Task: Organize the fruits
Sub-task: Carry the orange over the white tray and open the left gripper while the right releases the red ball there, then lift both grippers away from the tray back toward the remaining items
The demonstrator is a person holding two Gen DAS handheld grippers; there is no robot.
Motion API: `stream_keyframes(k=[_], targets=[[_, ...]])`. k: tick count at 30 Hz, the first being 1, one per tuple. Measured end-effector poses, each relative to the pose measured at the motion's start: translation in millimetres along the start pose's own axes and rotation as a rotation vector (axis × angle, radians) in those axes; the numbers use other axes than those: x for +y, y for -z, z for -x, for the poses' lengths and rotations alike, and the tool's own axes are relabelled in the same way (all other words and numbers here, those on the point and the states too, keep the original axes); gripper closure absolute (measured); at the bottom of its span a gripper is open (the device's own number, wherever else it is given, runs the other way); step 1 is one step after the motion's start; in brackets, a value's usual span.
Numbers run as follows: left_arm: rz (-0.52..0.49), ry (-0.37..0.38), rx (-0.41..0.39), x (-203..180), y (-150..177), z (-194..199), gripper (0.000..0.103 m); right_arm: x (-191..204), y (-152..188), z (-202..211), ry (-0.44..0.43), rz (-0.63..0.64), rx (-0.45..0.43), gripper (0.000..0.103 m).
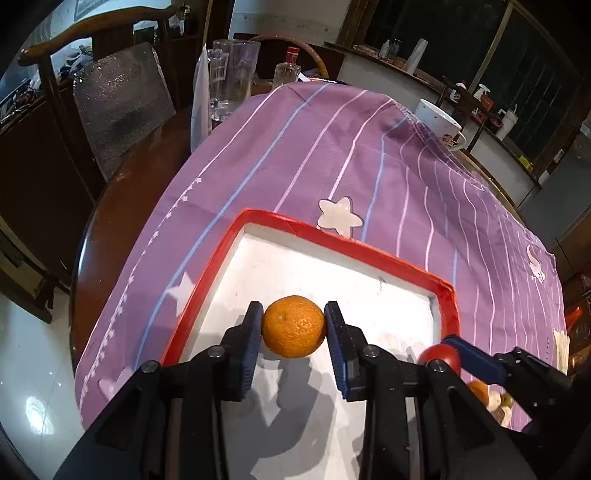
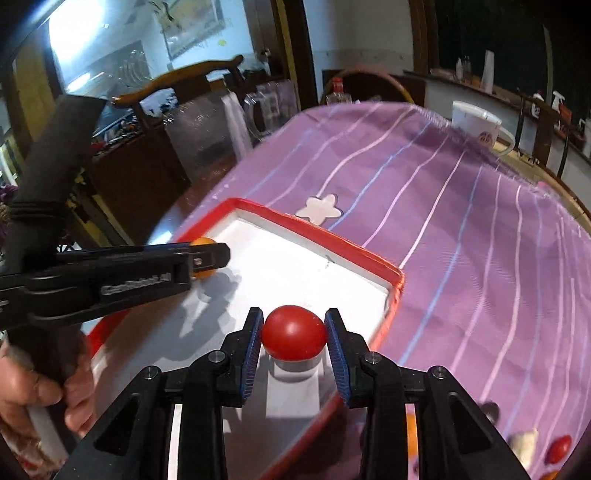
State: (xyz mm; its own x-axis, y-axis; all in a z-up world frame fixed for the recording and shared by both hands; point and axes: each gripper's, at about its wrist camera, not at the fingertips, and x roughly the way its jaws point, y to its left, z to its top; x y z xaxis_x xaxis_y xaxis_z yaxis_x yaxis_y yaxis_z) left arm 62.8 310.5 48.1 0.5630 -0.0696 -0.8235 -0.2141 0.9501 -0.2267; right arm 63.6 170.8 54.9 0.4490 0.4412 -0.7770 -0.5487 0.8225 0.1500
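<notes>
In the left wrist view, an orange (image 1: 293, 326) is clamped between the blue pads of the left gripper (image 1: 293, 332), held above the white floor of a red-rimmed tray (image 1: 388, 258); the tray's near edge is hidden beneath the gripper body. At about 3 o'clock of the orange, the right gripper (image 1: 448, 356) is partly cut off, and only a sliver of the red tomato (image 1: 439, 355) it grips is seen. In the right wrist view, that tomato (image 2: 293, 338) is squeezed between the pads of the right gripper (image 2: 293, 339), over the tray's (image 2: 332, 236) right part near its rim. At 9 o'clock there, the left gripper (image 2: 210, 258) is seen side-on, so the orange (image 2: 202, 243) shows only as small slivers above and below its finger. A hand (image 2: 33, 391) on the handle is cropped at the lower left. At 4 o'clock, loose fruits (image 2: 557, 448) on the purple striped cloth (image 2: 480, 221) are blurred and partly cut off; what kind they are cannot be told. Farther off, at 1 o'clock, a white mug (image 2: 476, 122) stands at the cloth's edge. At 11 o'clock, clear jugs (image 1: 234, 74) and a red-capped bottle (image 1: 288, 70) are seen, the bottle's base hidden behind the cloth, with a wooden chair (image 1: 92, 33) beyond.
</notes>
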Motion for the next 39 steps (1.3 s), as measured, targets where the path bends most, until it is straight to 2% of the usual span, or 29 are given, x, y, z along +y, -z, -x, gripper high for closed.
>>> stream_keyframes(k=[3,4,7,8,13,18,21,28,30,35,39], targets=[[0.003,0.001,0.001,0,-4,-6,0.069,-4,-4,-9,0.006,-0.013,0.001,0.065],[0.002,0.003,0.001,-1,-5,-7,0.065,-6,-4,-10,0.009,-0.017,-0.004,0.065],[0.018,0.011,-0.012,1,-7,-7,0.044,-9,-6,-12,-0.006,-0.033,0.003,0.064],[0.026,0.013,-0.016,2,-7,-7,0.042,-10,-7,-13,-0.012,-0.038,0.007,0.064],[0.085,0.008,-0.025,11,-3,2,0.041,-14,-5,-5,-0.021,-0.06,-0.009,0.056],[0.114,0.009,-0.072,10,15,37,0.041,-17,7,27,-0.024,-0.077,-0.058,0.056],[0.109,0.008,-0.124,-2,32,66,0.039,-19,19,53,-0.009,-0.085,-0.088,0.055],[0.086,0.09,-0.227,-48,87,124,0.026,-43,52,105,0.013,-0.144,-0.135,0.054],[0.078,0.103,-0.249,-64,104,133,0.025,-52,64,116,0.017,-0.159,-0.14,0.054],[0.065,0.14,-0.238,-93,144,139,0.025,-78,101,146,0.053,-0.171,-0.152,0.053],[0.029,0.11,-0.175,-109,163,126,0.025,-109,129,167,0.117,-0.185,-0.161,0.053]])
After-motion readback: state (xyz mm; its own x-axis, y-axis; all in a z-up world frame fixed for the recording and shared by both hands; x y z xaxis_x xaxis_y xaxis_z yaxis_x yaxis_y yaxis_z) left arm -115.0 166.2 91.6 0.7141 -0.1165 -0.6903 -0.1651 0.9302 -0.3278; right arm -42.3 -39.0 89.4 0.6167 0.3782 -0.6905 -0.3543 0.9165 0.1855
